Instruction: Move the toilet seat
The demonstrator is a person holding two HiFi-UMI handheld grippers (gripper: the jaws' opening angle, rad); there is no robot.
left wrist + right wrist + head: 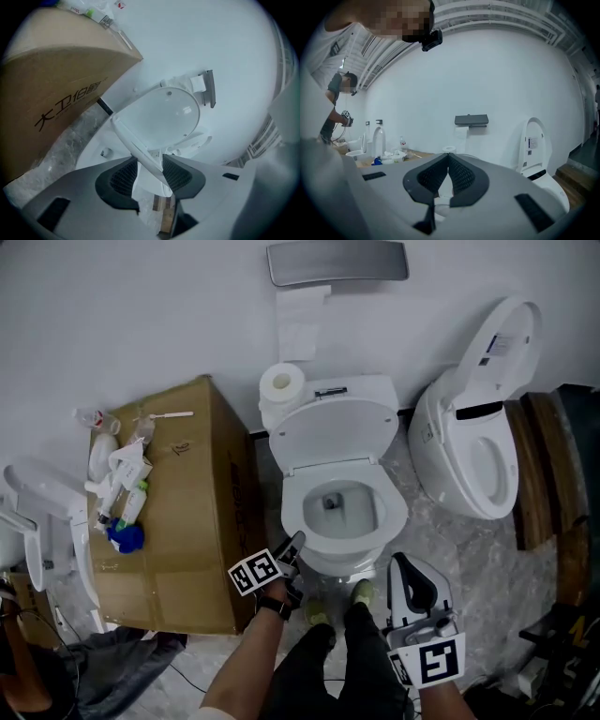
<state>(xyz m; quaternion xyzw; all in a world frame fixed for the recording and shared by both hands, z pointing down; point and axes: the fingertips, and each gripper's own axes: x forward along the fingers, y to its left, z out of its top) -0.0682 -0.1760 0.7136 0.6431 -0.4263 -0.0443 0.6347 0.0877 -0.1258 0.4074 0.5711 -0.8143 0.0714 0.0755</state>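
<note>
The white toilet [339, 563] stands against the wall with its lid [335, 429] raised. In the left gripper view the thin edge of the toilet seat [133, 143] runs down from the upper left and passes between my left gripper's [150, 172] pads. It lies against the right pad and a gap shows on the left, so the jaws stand open around it. In the head view this left gripper [294, 546] sits at the bowl's front-left rim. My right gripper [405, 566] hangs to the right of the bowl, clear of it. Its jaws [448, 158] are shut with nothing between them.
A cardboard box [183, 521] with bottles and tubes on top stands left of the toilet. A paper roll [281, 382] sits by the tank. A second toilet [473, 442] and wooden planks [544, 470] are on the right. The person's feet [361, 594] are just in front of the bowl.
</note>
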